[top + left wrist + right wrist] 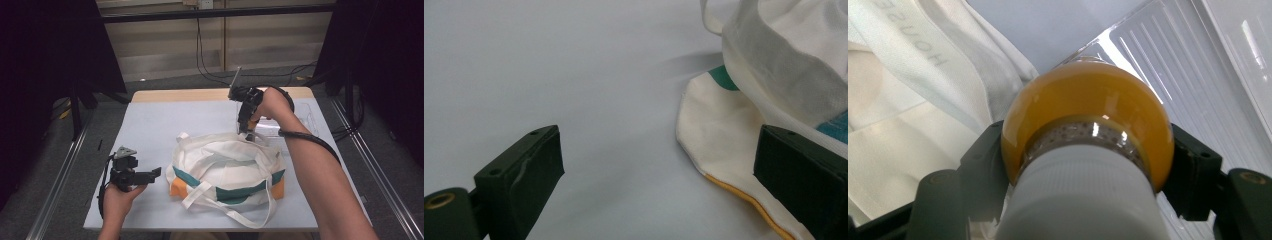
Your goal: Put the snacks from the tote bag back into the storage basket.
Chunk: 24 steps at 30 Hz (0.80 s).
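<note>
- Where the high view looks down, the right gripper (248, 131) points downward at the far rim of the white bag (225, 172); the left gripper (150, 175) lies beside it, pointing at it.
- Left gripper view: jaws wide apart, empty, over the table (549, 65).
- Right gripper view: jaws clamp an orange bottle (1088, 117) with a white cap (1083, 200), long axis running away from the camera, above a clear tray (1173, 65).

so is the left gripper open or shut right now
Open. In the left gripper view its jaws stand wide apart with bare table between them, beside the tote bag; the left gripper holds nothing.
</note>
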Available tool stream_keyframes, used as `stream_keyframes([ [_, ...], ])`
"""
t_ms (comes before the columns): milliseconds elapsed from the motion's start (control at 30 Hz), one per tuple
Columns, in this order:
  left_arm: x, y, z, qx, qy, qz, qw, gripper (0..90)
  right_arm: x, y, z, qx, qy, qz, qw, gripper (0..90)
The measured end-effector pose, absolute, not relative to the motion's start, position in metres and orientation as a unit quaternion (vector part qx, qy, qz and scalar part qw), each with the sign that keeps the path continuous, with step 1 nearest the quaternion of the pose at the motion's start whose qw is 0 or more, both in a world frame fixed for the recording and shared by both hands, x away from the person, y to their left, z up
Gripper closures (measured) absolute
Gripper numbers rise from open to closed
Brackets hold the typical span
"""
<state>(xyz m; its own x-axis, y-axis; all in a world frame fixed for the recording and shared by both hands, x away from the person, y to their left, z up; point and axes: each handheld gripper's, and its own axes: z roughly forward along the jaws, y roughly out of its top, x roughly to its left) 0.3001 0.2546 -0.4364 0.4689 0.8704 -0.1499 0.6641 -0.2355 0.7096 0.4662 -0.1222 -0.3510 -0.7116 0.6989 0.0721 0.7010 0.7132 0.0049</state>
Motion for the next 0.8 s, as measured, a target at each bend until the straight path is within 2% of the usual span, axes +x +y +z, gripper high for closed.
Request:
stream_keyframes([
  [800,0.3001,0.252,-0.4373,0.774,0.496,0.141,0.368,5.6,0.4677,-0.1268,-0.3522,-0.391,-0.919,-0.03,0.034,29.4],
])
